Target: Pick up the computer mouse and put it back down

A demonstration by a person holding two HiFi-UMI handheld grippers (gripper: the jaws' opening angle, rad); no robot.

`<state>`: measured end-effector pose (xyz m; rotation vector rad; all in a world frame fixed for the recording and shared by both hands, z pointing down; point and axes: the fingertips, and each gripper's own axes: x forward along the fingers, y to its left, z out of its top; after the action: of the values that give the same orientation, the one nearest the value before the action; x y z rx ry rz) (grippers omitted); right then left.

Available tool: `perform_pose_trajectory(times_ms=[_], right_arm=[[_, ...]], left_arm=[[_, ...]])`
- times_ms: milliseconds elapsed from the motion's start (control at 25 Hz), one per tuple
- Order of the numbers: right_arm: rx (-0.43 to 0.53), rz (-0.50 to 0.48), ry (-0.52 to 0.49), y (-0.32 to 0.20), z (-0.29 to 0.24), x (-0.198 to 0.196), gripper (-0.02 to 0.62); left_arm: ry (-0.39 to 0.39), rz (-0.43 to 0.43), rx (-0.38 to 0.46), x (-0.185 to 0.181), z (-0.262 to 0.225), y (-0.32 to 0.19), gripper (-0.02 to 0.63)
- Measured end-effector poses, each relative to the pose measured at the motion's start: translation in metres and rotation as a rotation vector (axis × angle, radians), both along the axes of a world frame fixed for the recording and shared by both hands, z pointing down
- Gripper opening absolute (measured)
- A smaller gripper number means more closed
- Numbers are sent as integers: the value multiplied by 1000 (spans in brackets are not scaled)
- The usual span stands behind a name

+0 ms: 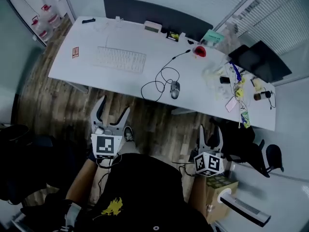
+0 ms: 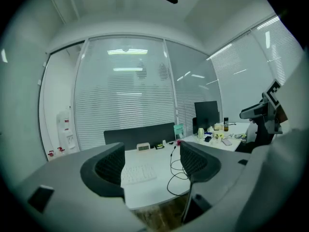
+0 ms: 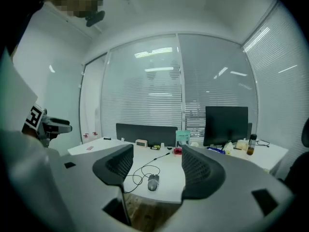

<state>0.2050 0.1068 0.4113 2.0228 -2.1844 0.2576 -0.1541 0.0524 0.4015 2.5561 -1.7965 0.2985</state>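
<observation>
A grey wired computer mouse [image 1: 175,89] lies near the front edge of the white desk [image 1: 91,47], with its black cable [image 1: 159,83] coiled to its left. Both grippers hang over the wooden floor, short of the desk. My left gripper [image 1: 113,111] is open and empty, facing the keyboard [image 2: 137,174]. My right gripper [image 1: 211,135] is also open and empty. In the right gripper view the mouse [image 3: 153,182] shows between the jaws of the right gripper [image 3: 153,166], well ahead of them. The mouse is hidden in the left gripper view, where only its cable [image 2: 176,170] shows beside the left gripper [image 2: 152,166].
A white keyboard [image 1: 119,59] lies left of the mouse. A dark partition [image 1: 154,14] runs along the desk's far edge, with a small clock [image 1: 152,26] and a red object [image 1: 200,51]. A monitor [image 1: 260,59] and small clutter [image 1: 231,86] fill the right end. A cardboard box [image 1: 217,192] stands by my right side.
</observation>
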Motion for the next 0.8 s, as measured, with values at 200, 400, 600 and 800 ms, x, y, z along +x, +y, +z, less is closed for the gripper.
perform_pose_trajectory(times_ms=[200,400,600,800], right_arm=[[-138,96,14,-77,97,-21,316],[-266,51,33,-135,161,-47,322],[-353,6,76,-193,215,-47,321],[-495,-5,47,-238,284,-42,339]], left_arm=[[18,12,-75,-31,50,-55,350],[-30,10,-279,-32,126,-94,350],[-29,23,-348,-1,155,-135,350],[-69,2,-401,27,169,-178,350]])
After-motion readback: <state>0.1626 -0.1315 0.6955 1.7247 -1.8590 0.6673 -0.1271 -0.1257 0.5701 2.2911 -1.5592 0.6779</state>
